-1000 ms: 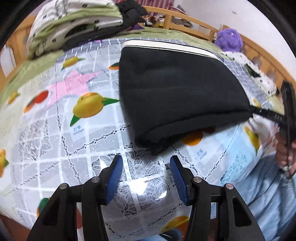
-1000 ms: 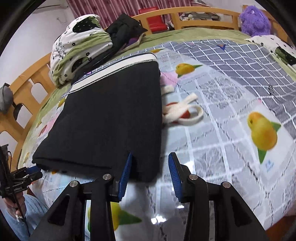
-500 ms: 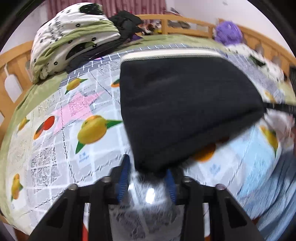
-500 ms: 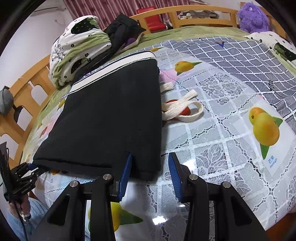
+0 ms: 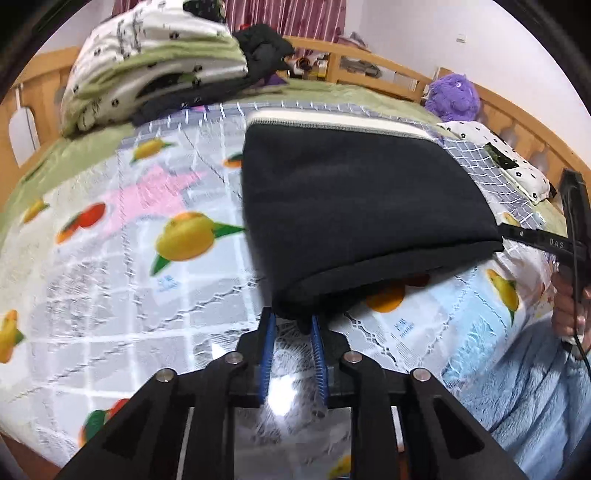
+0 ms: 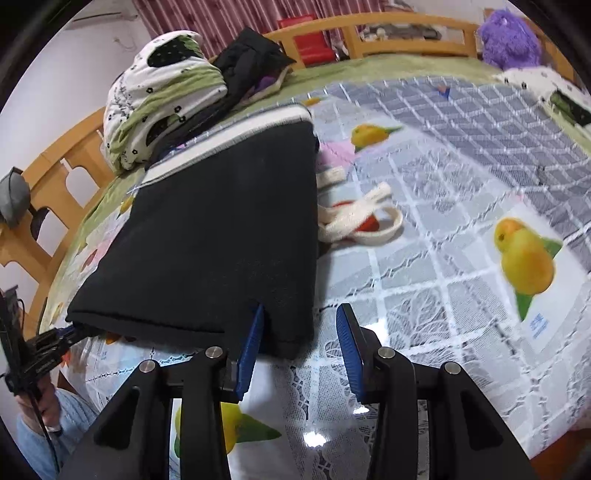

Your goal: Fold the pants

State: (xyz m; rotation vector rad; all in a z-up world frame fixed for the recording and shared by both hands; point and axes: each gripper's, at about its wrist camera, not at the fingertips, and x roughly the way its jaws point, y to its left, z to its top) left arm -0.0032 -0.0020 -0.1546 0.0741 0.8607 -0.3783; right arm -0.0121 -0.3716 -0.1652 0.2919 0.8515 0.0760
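Black pants [image 5: 354, 206], folded into a thick slab with a white waistband at the far end, lie on the fruit-print cloth. My left gripper [image 5: 291, 325] is shut on the pants' near left corner. My right gripper [image 6: 299, 325] has its jaws apart around the pants' [image 6: 221, 236] near right corner; the corner lies between the blue pads without being pinched. Each gripper shows at the edge of the other's view.
A white drawstring [image 6: 354, 221] lies loose on the cloth to the right of the pants. Folded bedding and dark clothes [image 5: 166, 74] are piled at the far left. A purple plush toy [image 6: 509, 37] sits by the wooden bed rail [image 6: 369, 26].
My left gripper moved forward to the pants' near corner and closed on it. My right gripper stayed at its corner with the jaws apart.
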